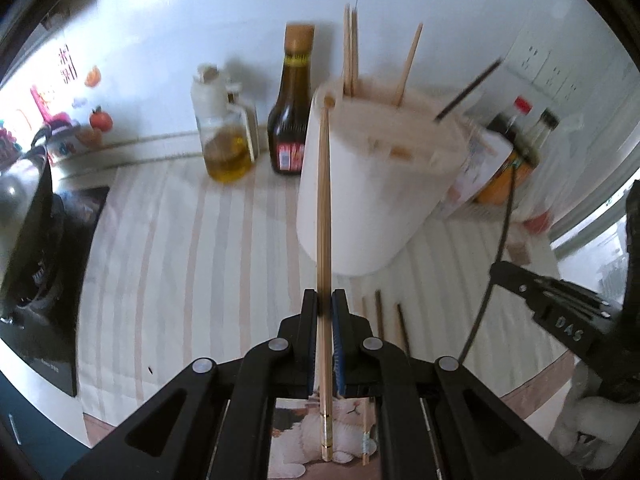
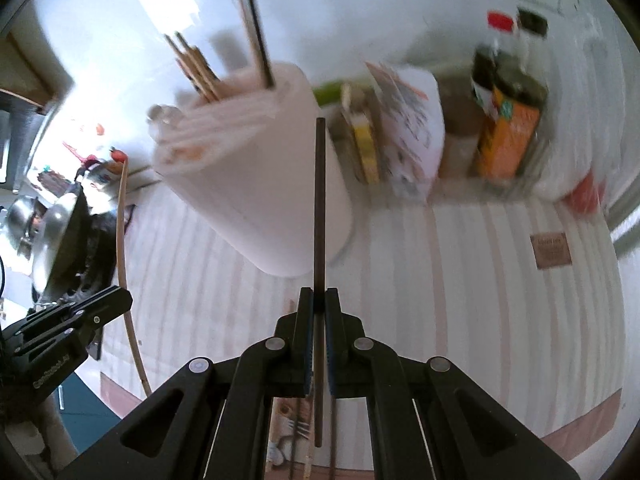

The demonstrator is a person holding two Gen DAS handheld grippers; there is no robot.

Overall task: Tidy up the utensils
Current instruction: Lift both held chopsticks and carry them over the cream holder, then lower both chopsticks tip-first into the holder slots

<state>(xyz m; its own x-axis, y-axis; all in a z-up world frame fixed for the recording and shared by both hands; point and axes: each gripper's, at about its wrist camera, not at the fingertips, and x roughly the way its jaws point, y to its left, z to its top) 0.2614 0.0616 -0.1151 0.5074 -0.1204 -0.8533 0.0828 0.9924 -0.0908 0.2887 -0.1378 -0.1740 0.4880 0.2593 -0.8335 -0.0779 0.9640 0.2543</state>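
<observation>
Left wrist view: left gripper [image 1: 324, 300] clamped a pale chopstick [image 1: 324, 208]; only here an oil bottle [image 1: 228, 140] showed. Right wrist view: right gripper [image 2: 319, 300] clamped a dark chopstick [image 2: 320, 200] before the white holder [image 2: 256, 200] on the striped cloth [image 2: 460, 280].

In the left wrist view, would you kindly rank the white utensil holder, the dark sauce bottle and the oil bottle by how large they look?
1. White utensil holder, clearly largest, though it is also nearest the camera.
2. Dark sauce bottle, taller than the oil bottle.
3. Oil bottle, close in width to the sauce bottle but shorter.
</observation>
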